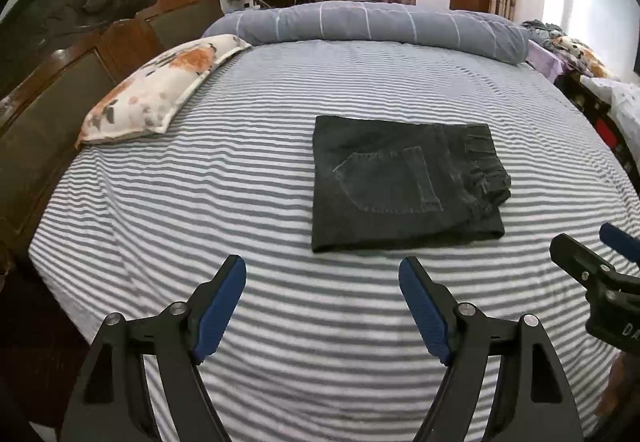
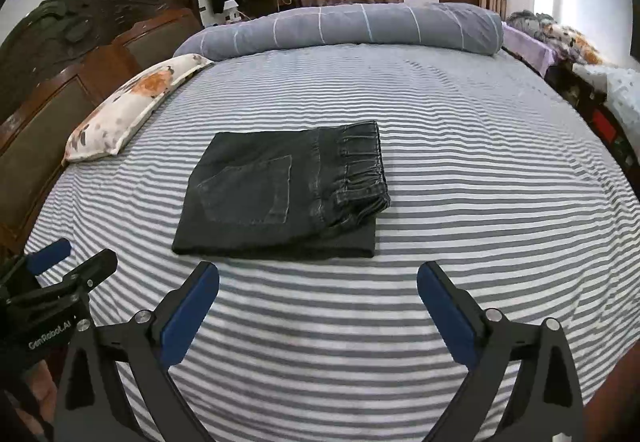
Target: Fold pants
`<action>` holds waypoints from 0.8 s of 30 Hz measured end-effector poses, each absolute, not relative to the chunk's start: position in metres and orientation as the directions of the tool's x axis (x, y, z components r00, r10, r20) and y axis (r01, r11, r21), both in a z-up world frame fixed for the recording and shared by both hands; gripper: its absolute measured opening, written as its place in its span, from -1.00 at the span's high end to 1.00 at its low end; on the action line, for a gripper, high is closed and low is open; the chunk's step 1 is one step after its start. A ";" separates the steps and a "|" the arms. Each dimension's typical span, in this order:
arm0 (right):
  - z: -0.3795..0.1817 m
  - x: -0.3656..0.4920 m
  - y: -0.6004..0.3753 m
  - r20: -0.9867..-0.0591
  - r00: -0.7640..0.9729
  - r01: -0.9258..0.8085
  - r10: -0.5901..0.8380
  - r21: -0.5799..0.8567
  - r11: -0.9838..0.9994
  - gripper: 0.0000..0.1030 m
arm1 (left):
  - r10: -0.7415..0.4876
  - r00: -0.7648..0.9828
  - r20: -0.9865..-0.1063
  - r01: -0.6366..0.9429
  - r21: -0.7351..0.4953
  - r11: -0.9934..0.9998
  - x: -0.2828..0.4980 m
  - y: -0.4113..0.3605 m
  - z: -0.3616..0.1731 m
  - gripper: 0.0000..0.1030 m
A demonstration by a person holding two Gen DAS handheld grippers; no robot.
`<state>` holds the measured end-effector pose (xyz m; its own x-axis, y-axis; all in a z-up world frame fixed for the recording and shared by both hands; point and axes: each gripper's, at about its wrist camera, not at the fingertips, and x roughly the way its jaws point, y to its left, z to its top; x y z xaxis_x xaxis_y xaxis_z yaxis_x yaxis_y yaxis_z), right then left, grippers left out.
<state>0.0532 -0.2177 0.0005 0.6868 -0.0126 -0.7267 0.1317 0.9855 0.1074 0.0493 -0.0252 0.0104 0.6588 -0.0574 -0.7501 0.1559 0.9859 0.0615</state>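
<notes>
Two views are given. From the left wrist, the left gripper (image 1: 322, 274) is held wide and empty at lower centre, short of the pants (image 1: 404, 185), which lie mid-frame on the striped bed (image 1: 240, 201). From the right wrist, the right gripper (image 2: 318, 282) is likewise spread, grasping nothing. A compact dark-denim rectangle is seen, pocket uppermost, waistband bunched rightward; folding is judged essentially complete.

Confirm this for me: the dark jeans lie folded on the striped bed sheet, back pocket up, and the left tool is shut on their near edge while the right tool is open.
Not quite. The left tool is open and clear of the dark jeans, as the left wrist view shows. The rest holds: the jeans lie folded on the striped bed sheet, back pocket up, and the right tool is open.
</notes>
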 end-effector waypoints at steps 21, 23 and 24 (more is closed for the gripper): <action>0.012 0.019 -0.183 -0.713 0.700 0.073 -0.038 0.019 0.997 -0.96 | -0.026 0.698 -0.716 0.133 0.094 0.987 0.011 -0.028 0.018 -0.54; 0.012 0.018 -0.183 -0.715 0.698 0.072 -0.035 0.022 0.997 -0.96 | -0.031 0.698 -0.715 0.130 0.084 0.988 0.010 -0.027 0.018 -0.53; 0.012 0.018 -0.183 -0.716 0.698 0.072 -0.033 0.024 0.997 -0.96 | -0.037 0.698 -0.715 0.131 0.076 0.988 0.010 -0.027 0.019 -0.53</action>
